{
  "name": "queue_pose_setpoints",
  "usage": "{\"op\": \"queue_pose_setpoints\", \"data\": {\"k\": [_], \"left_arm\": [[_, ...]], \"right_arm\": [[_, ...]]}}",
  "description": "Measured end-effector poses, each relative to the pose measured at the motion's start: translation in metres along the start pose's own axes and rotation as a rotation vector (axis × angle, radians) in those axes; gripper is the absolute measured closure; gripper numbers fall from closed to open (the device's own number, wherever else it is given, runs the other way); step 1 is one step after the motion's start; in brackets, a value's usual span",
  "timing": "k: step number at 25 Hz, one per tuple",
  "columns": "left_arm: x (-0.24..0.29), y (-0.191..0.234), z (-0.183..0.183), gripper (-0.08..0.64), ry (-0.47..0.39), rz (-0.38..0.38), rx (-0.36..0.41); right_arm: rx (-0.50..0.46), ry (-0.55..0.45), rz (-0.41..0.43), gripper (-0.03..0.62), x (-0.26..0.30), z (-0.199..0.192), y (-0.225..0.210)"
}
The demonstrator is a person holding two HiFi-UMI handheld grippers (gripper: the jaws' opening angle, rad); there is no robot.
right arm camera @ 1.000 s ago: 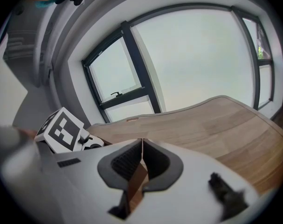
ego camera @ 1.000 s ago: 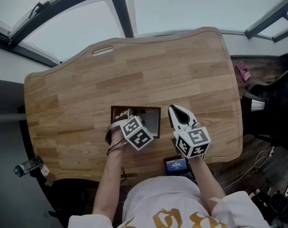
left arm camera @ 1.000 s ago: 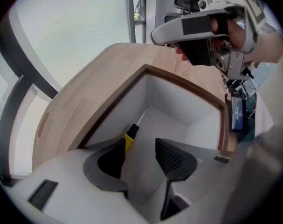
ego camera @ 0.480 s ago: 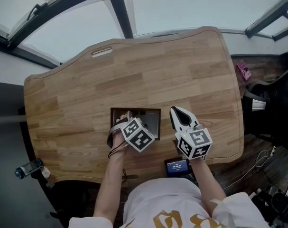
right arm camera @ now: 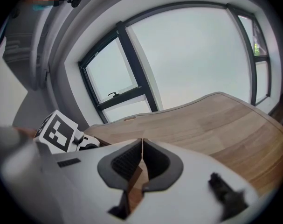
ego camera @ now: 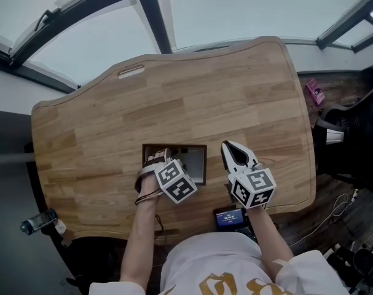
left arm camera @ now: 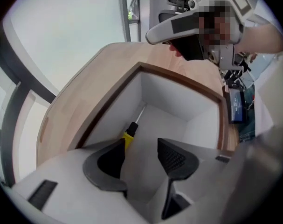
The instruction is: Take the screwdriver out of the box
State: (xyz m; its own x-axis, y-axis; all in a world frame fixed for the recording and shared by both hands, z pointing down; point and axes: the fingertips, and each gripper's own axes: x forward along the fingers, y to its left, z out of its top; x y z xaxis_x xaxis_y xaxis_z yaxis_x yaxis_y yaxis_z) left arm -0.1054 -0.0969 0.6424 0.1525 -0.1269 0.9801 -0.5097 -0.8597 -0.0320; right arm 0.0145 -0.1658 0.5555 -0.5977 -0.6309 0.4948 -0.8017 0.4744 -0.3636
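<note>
One wooden table (ego camera: 235, 91) beside large windows (right arm camera: 192, 55)

This looks to me like an office workroom. I stand at a light wooden bench with rounded corners (ego camera: 235, 85), set close to tall windows in dark metal frames (right arm camera: 192, 55). To my right a black chair (ego camera: 358, 134) stands on a dark plank floor (ego camera: 340, 85), where thin pale cables (ego camera: 333, 211) trail. A small dark device with a lit blue screen (ego camera: 229, 216) sits at the bench's near edge.
</note>
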Motion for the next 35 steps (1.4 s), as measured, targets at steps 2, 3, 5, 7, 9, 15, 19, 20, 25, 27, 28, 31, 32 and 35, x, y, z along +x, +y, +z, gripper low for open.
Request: {"op": "queue_pose_setpoints", "data": {"k": [2, 3, 5, 7, 9, 15, 19, 20, 25, 27, 28, 31, 32, 35], "left_arm": [[0.001, 0.003, 0.002, 0.333, 0.009, 0.029, 0.044], [0.002, 0.004, 0.003, 0.333, 0.013, 0.035, 0.056], [0.002, 0.005, 0.002, 0.333, 0.018, 0.042, 0.064], [0.003, 0.004, 0.002, 0.333, 0.021, 0.035, 0.059], [0.003, 0.003, 0.003, 0.333, 0.013, 0.013, 0.042], [-0.006, 0.002, 0.000, 0.382, -0.004, 0.003, 0.032], [-0.004, 0.008, 0.003, 0.328, -0.010, 0.054, 0.051], [-0.001, 0.008, 0.002, 0.327, 0.006, 0.049, 0.059], [0.013, -0.003, -0.008, 0.362, 0.116, -0.082, 0.068], [0.015, -0.005, -0.011, 0.367, 0.141, -0.114, 0.066], [0.016, -0.006, -0.011, 0.367, 0.146, -0.121, 0.066], [0.017, -0.006, -0.011, 0.367, 0.148, -0.122, 0.065], [0.017, -0.006, -0.010, 0.367, 0.148, -0.122, 0.065], [0.017, -0.007, -0.011, 0.367, 0.154, -0.121, 0.061]], "right_arm": [[0.010, 0.001, -0.007, 0.560, -0.001, -0.001, -0.004], [0.014, 0.002, -0.009, 0.560, -0.002, -0.001, -0.006], [0.019, 0.004, -0.009, 0.560, -0.002, -0.003, -0.007], [0.026, 0.006, -0.007, 0.560, -0.002, -0.004, -0.007], [0.033, 0.008, -0.006, 0.560, -0.001, -0.004, -0.008], [0.023, 0.004, 0.017, 0.560, 0.001, -0.001, 0.002], [0.042, 0.012, 0.013, 0.560, -0.001, -0.006, -0.003], [0.051, 0.014, 0.012, 0.560, -0.001, -0.007, -0.004], [0.065, 0.021, 0.009, 0.560, -0.002, -0.010, -0.007], [0.069, 0.020, 0.010, 0.560, -0.001, -0.010, -0.006], [0.069, 0.020, 0.012, 0.560, -0.001, -0.010, -0.006], [0.066, 0.020, 0.017, 0.560, 0.000, -0.010, -0.006], [0.065, 0.021, 0.017, 0.560, 0.000, -0.010, -0.006], [0.063, 0.026, 0.020, 0.560, 0.001, -0.012, -0.004]]}}
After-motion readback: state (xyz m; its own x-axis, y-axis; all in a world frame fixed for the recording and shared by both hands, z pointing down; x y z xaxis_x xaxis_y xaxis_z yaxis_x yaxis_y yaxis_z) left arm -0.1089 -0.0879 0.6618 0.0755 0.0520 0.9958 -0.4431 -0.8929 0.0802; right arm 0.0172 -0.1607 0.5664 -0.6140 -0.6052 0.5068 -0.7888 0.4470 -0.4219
